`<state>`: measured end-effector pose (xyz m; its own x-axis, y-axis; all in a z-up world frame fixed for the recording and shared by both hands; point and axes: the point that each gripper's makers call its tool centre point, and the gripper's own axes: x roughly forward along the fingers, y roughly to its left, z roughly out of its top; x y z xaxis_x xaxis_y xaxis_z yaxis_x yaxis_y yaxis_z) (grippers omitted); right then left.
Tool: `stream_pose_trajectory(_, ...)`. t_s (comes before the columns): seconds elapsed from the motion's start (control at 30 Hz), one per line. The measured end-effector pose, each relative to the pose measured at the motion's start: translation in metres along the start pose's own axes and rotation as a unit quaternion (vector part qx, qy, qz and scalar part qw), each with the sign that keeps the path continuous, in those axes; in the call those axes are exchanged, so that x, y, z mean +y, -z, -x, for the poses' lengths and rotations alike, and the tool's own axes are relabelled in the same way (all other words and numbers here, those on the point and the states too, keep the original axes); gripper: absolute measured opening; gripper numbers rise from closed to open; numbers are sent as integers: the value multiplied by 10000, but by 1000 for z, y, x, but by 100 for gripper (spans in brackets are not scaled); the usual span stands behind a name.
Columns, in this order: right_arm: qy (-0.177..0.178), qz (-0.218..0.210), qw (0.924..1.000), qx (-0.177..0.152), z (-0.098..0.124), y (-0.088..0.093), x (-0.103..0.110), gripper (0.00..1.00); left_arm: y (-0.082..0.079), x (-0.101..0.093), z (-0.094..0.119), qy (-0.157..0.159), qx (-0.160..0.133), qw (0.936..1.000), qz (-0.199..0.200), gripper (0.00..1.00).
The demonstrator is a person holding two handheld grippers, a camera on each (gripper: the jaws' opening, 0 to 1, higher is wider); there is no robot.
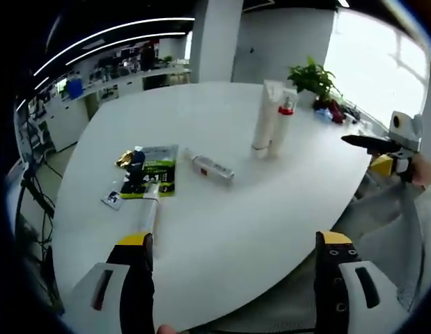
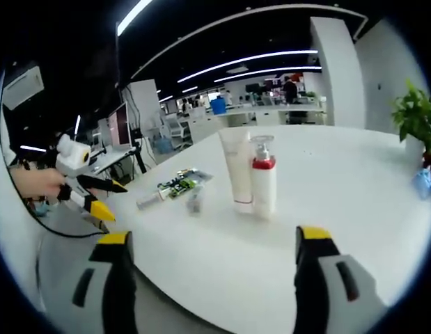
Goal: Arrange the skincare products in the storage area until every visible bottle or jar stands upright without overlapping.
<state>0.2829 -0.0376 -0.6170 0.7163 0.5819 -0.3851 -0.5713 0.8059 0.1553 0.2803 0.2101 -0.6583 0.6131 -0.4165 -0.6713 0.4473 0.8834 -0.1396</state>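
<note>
Two products stand upright at the far side of the white table (image 1: 222,236): a tall white tube (image 1: 265,115) and, touching it, a white pump bottle with a red collar (image 1: 283,125). A small clear bottle (image 1: 212,168) lies on its side in the middle. A slim white tube (image 1: 148,212) lies flat, partly over a green and black packet (image 1: 151,179). My left gripper (image 1: 234,240) is open over the near edge, holding nothing. My right gripper (image 2: 214,236) is open too, facing the white tube (image 2: 237,170) and pump bottle (image 2: 263,182), with the lying bottle (image 2: 195,200) to their left.
Gold and blue small items (image 1: 131,160) and a sachet (image 1: 112,200) lie by the packet. A potted plant (image 1: 312,78) stands at the table's far edge with coloured bits beside it. Office desks and chairs surround the table. The right gripper (image 1: 382,146) hovers off the table's right edge.
</note>
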Motion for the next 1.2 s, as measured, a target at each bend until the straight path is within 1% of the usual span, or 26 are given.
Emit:
stream_pose_trajectory(0.1,-8,-2,10000,-2,0,0,0,97,-2,15,-3,-140,102,9998,17,89)
stream_pose_trajectory(0.17,-2,-26,10000,-2,0,1,-1,97,-3,24,-6,-226,200,9995,36,87)
stream_pose_trajectory(0.23,-7,-30,10000,17,-1,1,-1,96,0,35,-9,-352,390,9986,-29,86)
stream_pose_trajectory(0.4,-9,-7,10000,42,-1,2,0,96,-5,52,-17,-431,514,9977,-113,83)
stream_pose_trajectory(0.57,23,-72,10000,32,-1,2,-2,96,-2,68,-27,-506,792,9955,-159,77)
stream_pose_trajectory(0.67,45,-87,9999,38,0,2,-3,96,1,75,-33,-505,985,9936,-224,75)
stream_pose_trajectory(0.93,73,-102,9999,82,-1,4,-5,95,2,88,-46,-488,1300,9898,-328,63)
stream_pose_trajectory(0.97,73,-96,9999,90,-1,5,-5,94,5,89,-48,-447,1412,9884,-334,62)
stream_pose_trajectory(1.03,73,-87,9999,106,-2,5,-5,94,8,92,-51,-443,1523,9866,-391,58)
stream_pose_trajectory(1.17,68,-99,9998,157,-2,7,-5,93,9,97,-57,-451,1629,9847,-414,54)
stream_pose_trajectory(1.2,69,-88,9998,160,-2,7,-5,92,9,99,-58,-454,1653,9843,-432,52)
